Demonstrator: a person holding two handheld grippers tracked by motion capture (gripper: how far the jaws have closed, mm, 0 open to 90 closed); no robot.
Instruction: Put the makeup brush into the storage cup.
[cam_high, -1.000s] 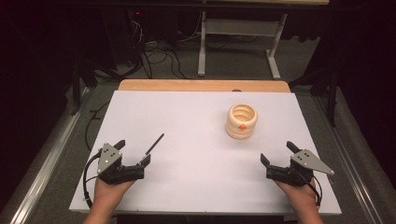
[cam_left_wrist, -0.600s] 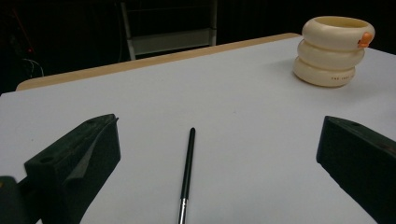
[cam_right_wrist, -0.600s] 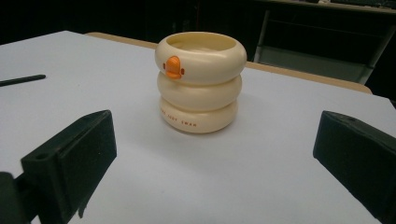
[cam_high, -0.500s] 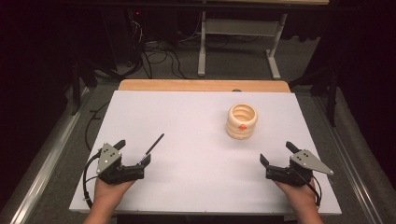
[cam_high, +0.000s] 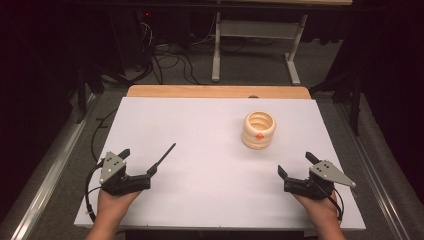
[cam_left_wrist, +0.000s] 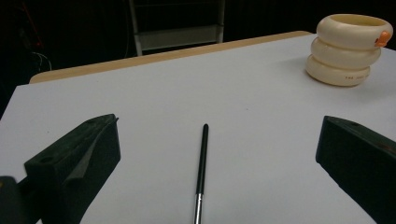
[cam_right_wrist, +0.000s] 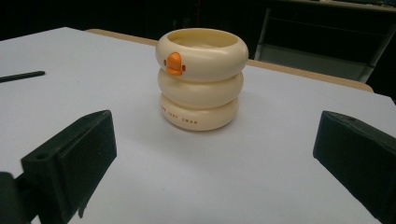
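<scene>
Seen from the high view: left gripper (cam_high: 137, 162) resting near the front left corner of the white table (cam_high: 200, 125), jaws spread wide, a slim black pen with a silver end (cam_high: 164, 158) lying between them, untouched. Right gripper (cam_high: 297, 165) near the front right corner, equally wide, holding nothing, aimed toward the cream ribbed holder of three stacked rings with an orange beak (cam_high: 259, 130), well apart.

From the left gripper view: pen (cam_left_wrist: 201, 172) centred between the jaws, probably lined up for a pinch; holder (cam_left_wrist: 348, 49) far off.

From the right gripper view: holder (cam_right_wrist: 201, 77) upright, mouth open upward, likely waiting to receive the pen (cam_right_wrist: 21, 76).
</scene>
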